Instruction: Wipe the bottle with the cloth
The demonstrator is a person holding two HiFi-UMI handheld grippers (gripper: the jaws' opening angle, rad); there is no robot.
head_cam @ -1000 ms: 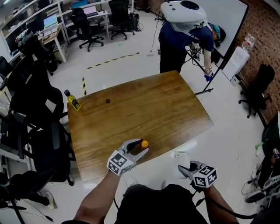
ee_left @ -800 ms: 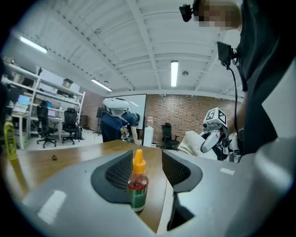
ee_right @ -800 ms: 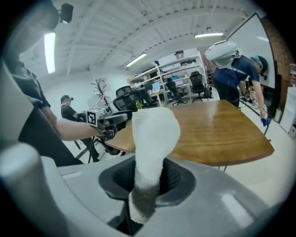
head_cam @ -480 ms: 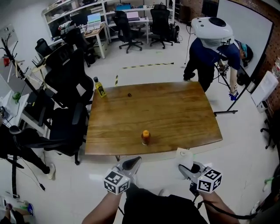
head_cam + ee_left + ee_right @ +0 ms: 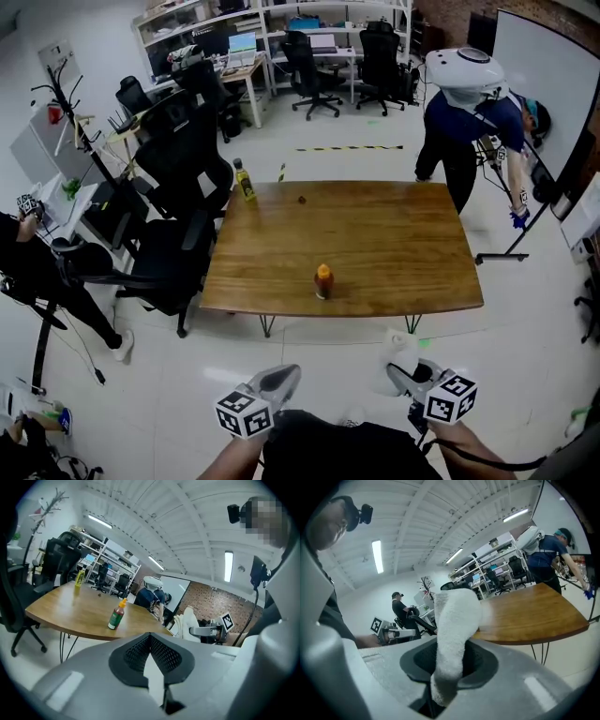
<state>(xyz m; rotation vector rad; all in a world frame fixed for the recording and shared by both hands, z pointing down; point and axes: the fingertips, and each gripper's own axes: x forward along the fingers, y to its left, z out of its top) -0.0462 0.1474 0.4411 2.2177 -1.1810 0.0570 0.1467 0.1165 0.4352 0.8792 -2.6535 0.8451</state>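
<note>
**Bottle on desk, cloth in right hand-held gripper**

Bottle (image 5: 323, 280) with an orange cap stands upright near the front edge of the desk (image 5: 403, 234), nothing touching it. Cloth (image 5: 457, 620), white, is clamped in the right hand-held gripper (image 5: 401, 368) and sticks up past the jaws. Left hand-held gripper (image 5: 279, 377) has its jaws closing right together, nothing between. Both are off the desk, short of its front edge. A yellow bottle (image 5: 245, 182) is on the far left corner. A person (image 5: 464, 122) bends over beyond the desk, and black chairs (image 5: 178, 216) are on the left.

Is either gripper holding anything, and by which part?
The right gripper pinches the white cloth by its lower part; the left gripper is shut, empty.
</note>
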